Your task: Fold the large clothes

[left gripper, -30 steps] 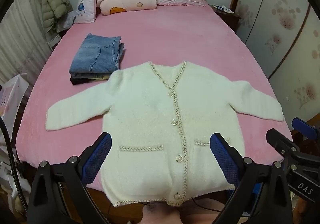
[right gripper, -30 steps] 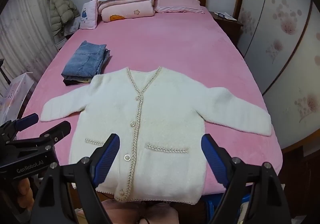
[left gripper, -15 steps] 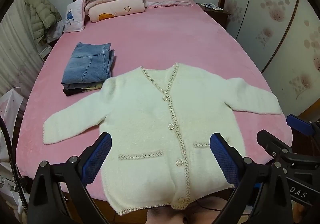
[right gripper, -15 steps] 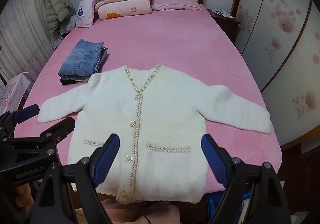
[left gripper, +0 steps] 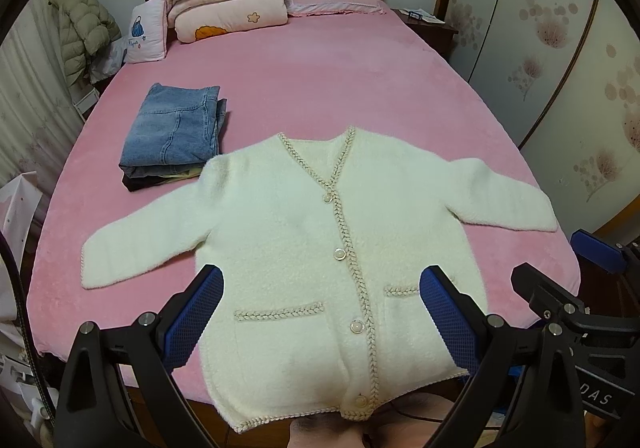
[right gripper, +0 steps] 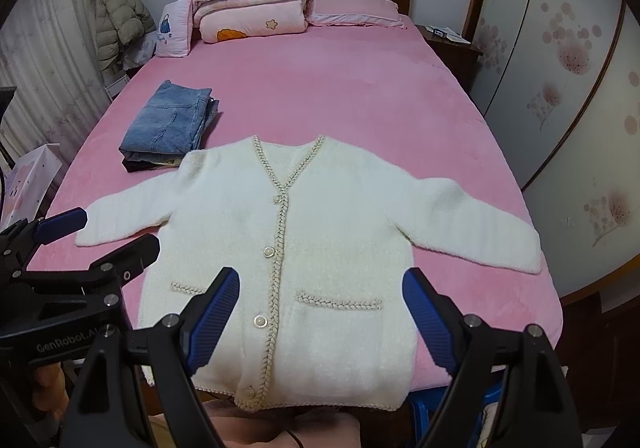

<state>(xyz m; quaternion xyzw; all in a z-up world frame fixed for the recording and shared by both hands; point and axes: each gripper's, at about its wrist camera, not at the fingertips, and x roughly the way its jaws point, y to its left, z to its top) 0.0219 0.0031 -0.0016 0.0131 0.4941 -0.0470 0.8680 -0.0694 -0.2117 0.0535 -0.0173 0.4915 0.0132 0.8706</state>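
Note:
A white fluffy cardigan with braided trim and pearl buttons lies flat and buttoned, face up, on the pink bed, both sleeves spread out to the sides. Its hem hangs at the bed's near edge. My left gripper hovers open above the lower front of the cardigan, holding nothing. My right gripper is likewise open over the hem and pocket area, empty. In the left wrist view the right gripper shows at the right edge; in the right wrist view the left gripper shows at the left.
Folded blue jeans sit on a small stack just beyond the cardigan's left shoulder. Folded quilts and pillows lie at the headboard. A nightstand and wardrobe doors stand right; a puffer jacket hangs left.
Both grippers have drawn slightly back and up, so the cardigan sits a little lower and farther in view. The cardigan has not moved and both grippers stay open.

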